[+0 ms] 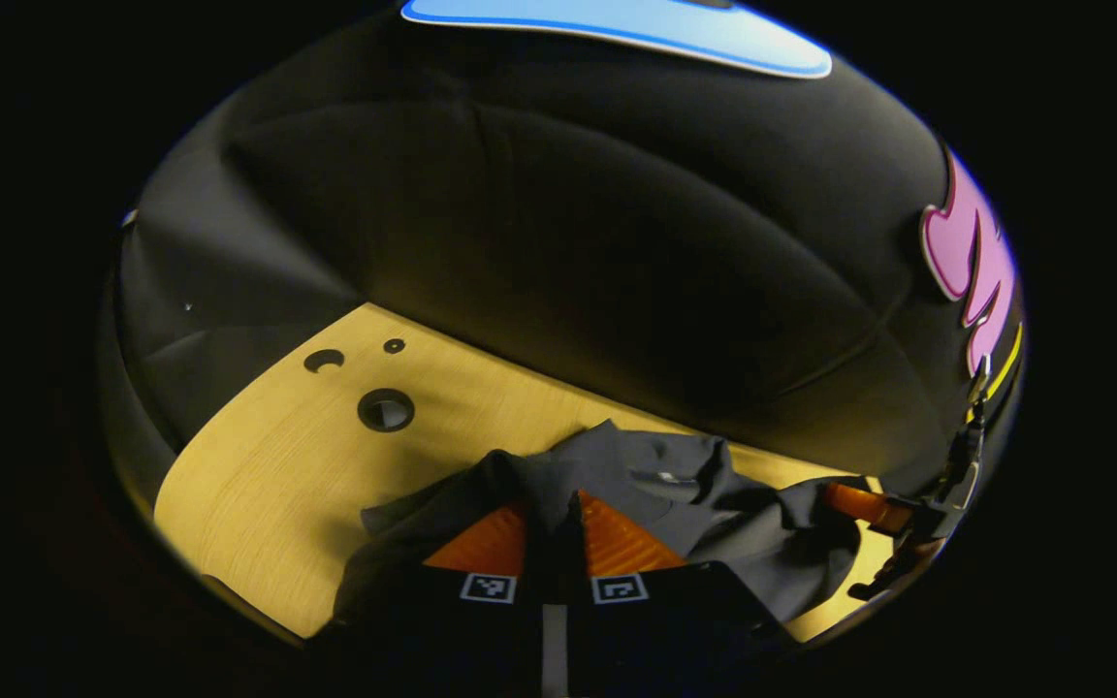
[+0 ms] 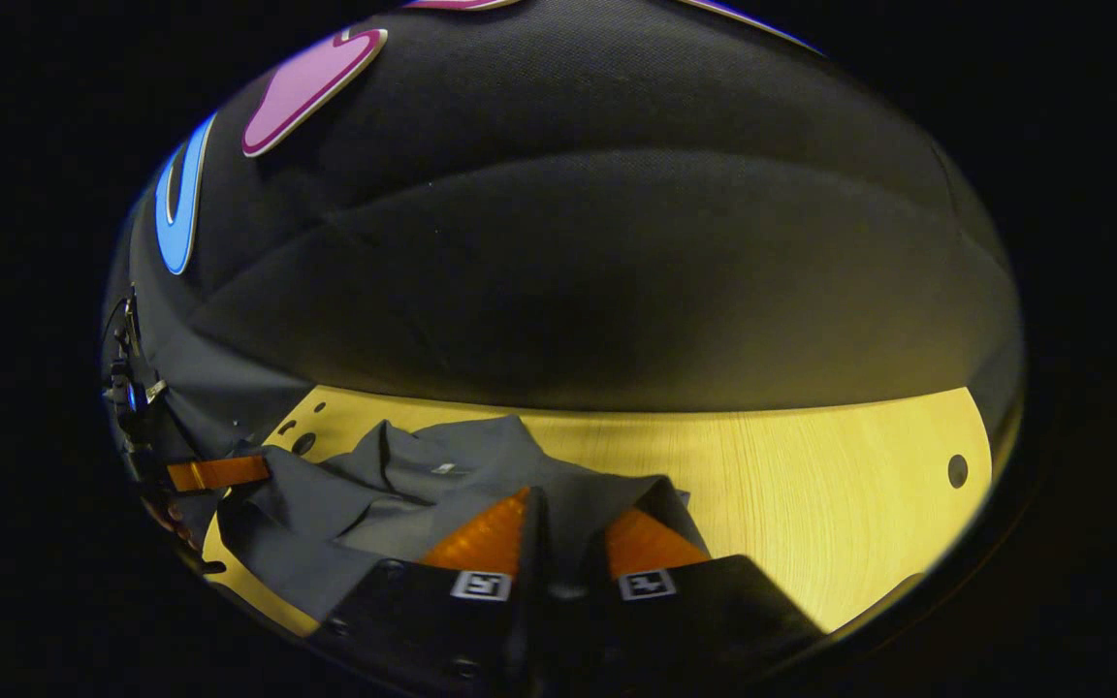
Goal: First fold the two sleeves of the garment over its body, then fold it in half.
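A dark grey garment lies bunched on the wooden table. In the left gripper view my left gripper is shut on a raised fold of its cloth, which stands up between the two fingers. At that view's right edge the right gripper, held by a hand, grips the garment's far side. The right gripper view shows the garment spread to the left, with my right gripper shut on a fold of it and cloth draped over one fingertip. The left gripper reaches the cloth's far left edge.
Several round holes pierce the tabletop left of the garment, and one more hole sits near the right edge. Black cloth walls close in behind the table. Bare wood stretches to the garment's right.
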Available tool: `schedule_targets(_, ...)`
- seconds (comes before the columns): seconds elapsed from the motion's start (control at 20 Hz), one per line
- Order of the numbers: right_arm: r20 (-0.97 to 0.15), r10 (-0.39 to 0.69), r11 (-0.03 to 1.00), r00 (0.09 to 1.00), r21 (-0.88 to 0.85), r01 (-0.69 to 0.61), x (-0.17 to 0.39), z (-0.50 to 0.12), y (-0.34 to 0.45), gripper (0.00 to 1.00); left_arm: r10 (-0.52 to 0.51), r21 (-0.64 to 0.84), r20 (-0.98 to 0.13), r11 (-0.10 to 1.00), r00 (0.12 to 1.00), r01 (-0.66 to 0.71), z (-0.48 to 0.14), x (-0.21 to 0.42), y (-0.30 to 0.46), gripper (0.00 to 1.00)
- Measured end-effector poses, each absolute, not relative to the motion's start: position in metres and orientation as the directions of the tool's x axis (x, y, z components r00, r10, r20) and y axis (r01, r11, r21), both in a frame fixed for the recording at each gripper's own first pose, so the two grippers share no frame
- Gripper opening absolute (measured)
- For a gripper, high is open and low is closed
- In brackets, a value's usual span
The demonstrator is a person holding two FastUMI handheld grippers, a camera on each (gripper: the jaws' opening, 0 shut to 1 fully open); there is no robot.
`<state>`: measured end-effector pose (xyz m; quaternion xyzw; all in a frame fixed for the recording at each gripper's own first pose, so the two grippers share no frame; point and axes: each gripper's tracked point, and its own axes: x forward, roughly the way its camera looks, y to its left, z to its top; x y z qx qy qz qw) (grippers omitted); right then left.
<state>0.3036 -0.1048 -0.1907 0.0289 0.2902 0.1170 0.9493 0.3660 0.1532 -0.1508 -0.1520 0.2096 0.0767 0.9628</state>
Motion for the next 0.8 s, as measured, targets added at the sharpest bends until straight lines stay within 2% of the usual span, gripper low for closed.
schedule_targets(0.05, -0.548, 0.239, 0.971, 0.802, 0.118, -0.209, 0.300, -0.189, -0.105, 0.50, 0.077, -0.259, -0.424, 0.944, 0.903, -0.203, -0.146, 0.363, 0.149, 0.20)
schedule_targets(0.1, -0.547, 0.237, 0.971, 0.803, 0.112, -0.211, 0.297, -0.184, -0.107, 0.67, 0.039, -0.292, -0.402, 0.942, 0.915, -0.168, -0.135, 0.361, 0.137, 0.19)
schedule_targets(0.15, -0.542, 0.237, 0.971, 0.806, 0.112, -0.210, 0.292, -0.179, -0.110, 0.70, 0.005, -0.330, -0.374, 0.934, 0.927, -0.138, -0.121, 0.357, 0.129, 0.45)
schedule_targets(0.2, -0.531, 0.230, 0.973, 0.815, 0.109, -0.204, 0.288, -0.172, -0.113, 0.76, -0.002, -0.350, -0.347, 0.928, 0.938, -0.127, -0.109, 0.353, 0.127, 0.49)
schedule_targets(0.25, -0.522, 0.213, 0.977, 0.826, 0.092, -0.194, 0.284, -0.168, -0.118, 0.82, 0.016, -0.344, -0.332, 0.929, 0.943, -0.137, -0.100, 0.346, 0.133, 0.61)
schedule_targets(0.3, -0.511, 0.197, 0.980, 0.836, 0.075, -0.185, 0.275, -0.158, -0.125, 0.98, 0.039, -0.321, -0.329, 0.935, 0.944, -0.151, -0.099, 0.343, 0.139, 0.73)
schedule_targets(0.4, -0.494, 0.170, 0.984, 0.853, 0.043, -0.172, 0.261, -0.146, -0.133, 0.99, 0.062, -0.266, -0.317, 0.952, 0.946, -0.151, -0.089, 0.326, 0.143, 0.94)
schedule_targets(0.65, -0.431, 0.123, 0.988, 0.894, -0.031, -0.151, 0.202, -0.117, -0.144, 0.99, 0.094, -0.131, -0.299, 0.982, 0.950, -0.138, -0.080, 0.263, 0.133, 0.95)
schedule_targets(0.8, -0.416, 0.114, 0.989, 0.902, -0.041, -0.144, 0.153, -0.108, -0.146, 0.99, 0.116, -0.094, -0.242, 0.985, 0.963, -0.142, -0.061, 0.217, 0.123, 0.96)
